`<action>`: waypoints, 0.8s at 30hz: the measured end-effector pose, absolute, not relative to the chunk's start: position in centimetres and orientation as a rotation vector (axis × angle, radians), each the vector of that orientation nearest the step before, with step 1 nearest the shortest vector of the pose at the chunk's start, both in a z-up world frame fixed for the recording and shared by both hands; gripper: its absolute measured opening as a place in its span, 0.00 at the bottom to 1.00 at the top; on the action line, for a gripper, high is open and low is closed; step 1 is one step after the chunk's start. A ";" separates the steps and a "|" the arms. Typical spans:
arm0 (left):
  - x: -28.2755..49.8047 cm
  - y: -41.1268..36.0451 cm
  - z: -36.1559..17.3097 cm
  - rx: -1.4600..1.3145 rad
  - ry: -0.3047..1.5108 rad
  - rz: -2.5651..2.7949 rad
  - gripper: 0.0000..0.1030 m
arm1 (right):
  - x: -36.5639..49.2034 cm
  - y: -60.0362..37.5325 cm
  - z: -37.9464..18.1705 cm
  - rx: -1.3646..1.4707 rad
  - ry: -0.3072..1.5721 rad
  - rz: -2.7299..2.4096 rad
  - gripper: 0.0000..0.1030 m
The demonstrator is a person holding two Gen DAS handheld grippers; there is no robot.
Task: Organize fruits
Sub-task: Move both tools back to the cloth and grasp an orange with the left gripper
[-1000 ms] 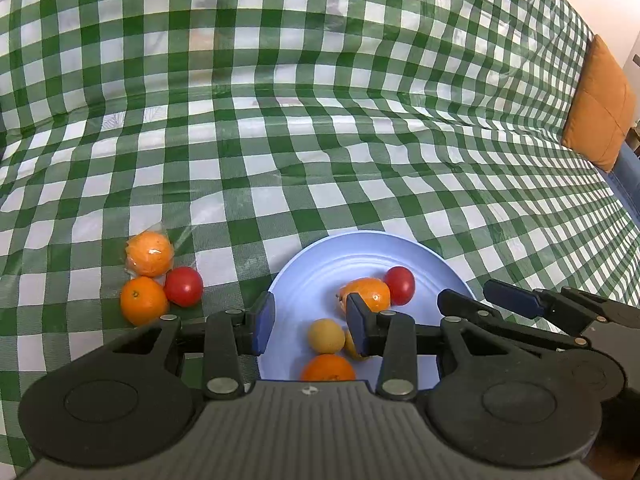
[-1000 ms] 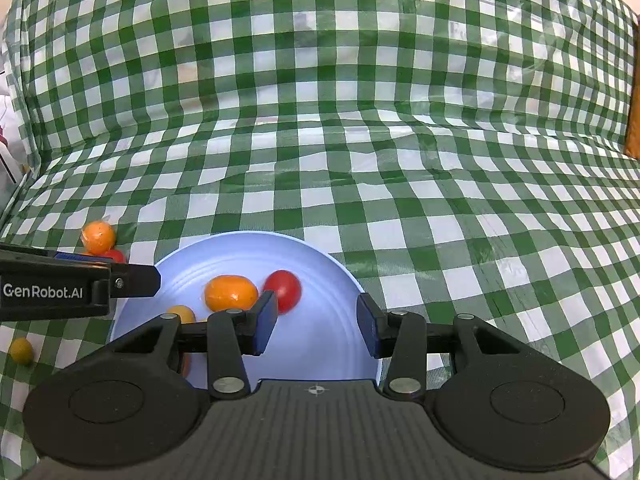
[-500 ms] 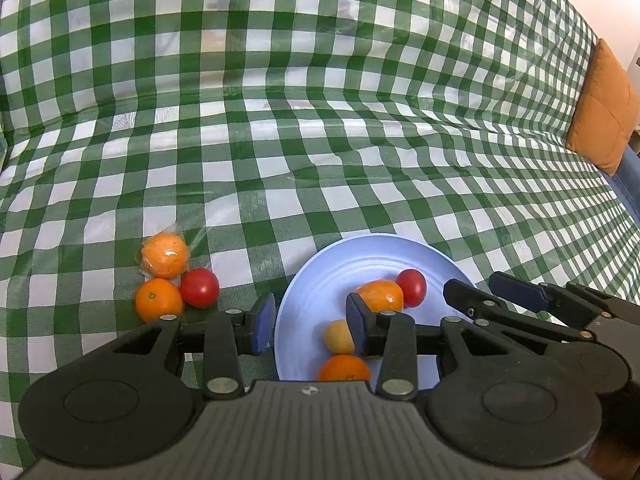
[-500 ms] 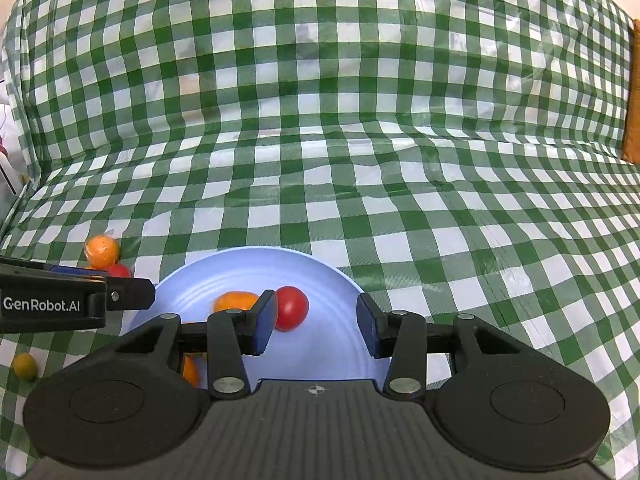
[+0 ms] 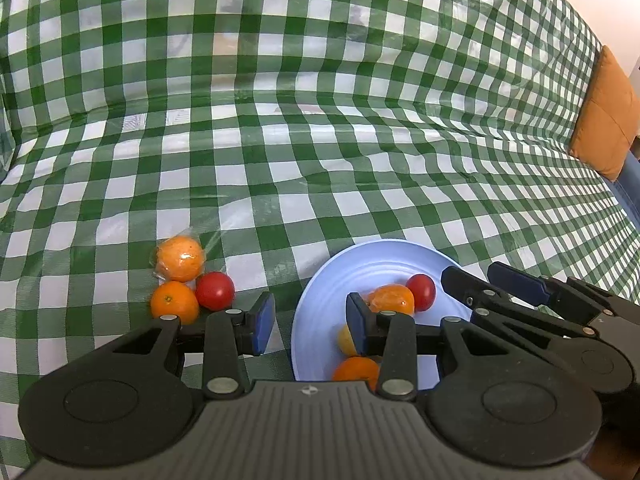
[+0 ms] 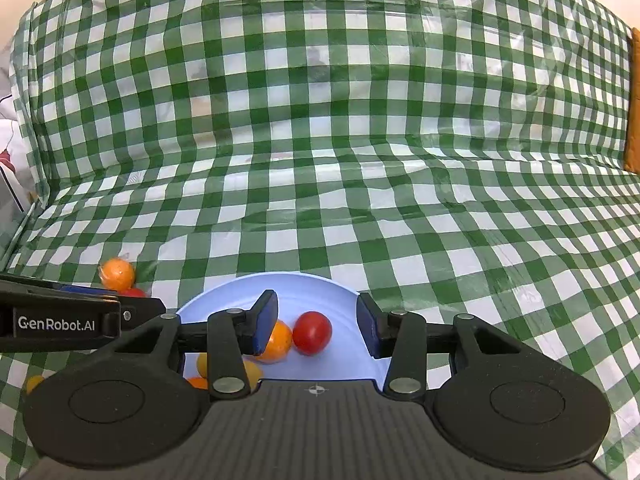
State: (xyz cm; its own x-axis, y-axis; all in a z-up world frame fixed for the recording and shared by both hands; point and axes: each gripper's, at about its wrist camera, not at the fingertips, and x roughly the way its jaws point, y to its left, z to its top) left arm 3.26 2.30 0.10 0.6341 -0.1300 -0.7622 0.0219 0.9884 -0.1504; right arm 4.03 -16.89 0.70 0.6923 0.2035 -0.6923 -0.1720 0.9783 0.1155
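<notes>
A light blue plate (image 5: 384,256) (image 6: 292,284) lies on the checked cloth. It holds a red tomato (image 5: 421,292) (image 6: 312,333), a wrapped orange (image 5: 390,299) (image 6: 280,340), a yellow fruit (image 5: 345,340) and another orange (image 5: 356,372). To its left on the cloth are a wrapped orange (image 5: 180,258) (image 6: 117,274), a bare orange (image 5: 175,308) and a second tomato (image 5: 215,291). My left gripper (image 5: 308,324) is open over the plate's left rim, holding nothing. My right gripper (image 6: 316,326) (image 5: 471,270) is open above the plate, with the tomato seen through the gap.
The green and white checked cloth (image 6: 320,160) covers the whole surface and rises at the back. An orange cushion (image 5: 604,112) sits at the far right. A small yellow fruit (image 6: 34,383) lies on the cloth at the far left.
Plate and fruit have slid slightly right in the left wrist view and lower in the right wrist view. Neither gripper's jaws have visibly changed.
</notes>
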 end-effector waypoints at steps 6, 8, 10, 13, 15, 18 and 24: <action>3.5 5.4 0.6 -0.185 0.854 0.003 0.41 | 4.0 -16.4 1.0 0.060 0.756 0.212 0.43; 3.7 7.8 0.7 -0.232 0.843 0.072 0.39 | 4.1 -16.2 1.2 0.074 0.744 0.213 0.41; 3.8 10.2 0.8 -0.274 0.836 0.145 0.37 | 4.1 -15.9 1.5 0.088 0.733 0.222 0.39; 3.7 13.3 0.7 -0.336 0.830 0.236 0.37 | 4.1 -15.3 2.0 0.108 0.718 0.242 0.37; 3.7 14.7 0.8 -0.370 0.830 0.265 0.37 | 4.1 -14.8 2.2 0.117 0.713 0.260 0.36; 3.7 15.6 0.8 -0.406 0.840 0.267 0.37 | 4.1 -13.7 2.3 0.131 0.714 0.287 0.35; 4.4 15.4 -1.2 -0.539 0.915 0.157 0.38 | 4.1 -11.2 1.9 0.182 0.743 0.361 0.35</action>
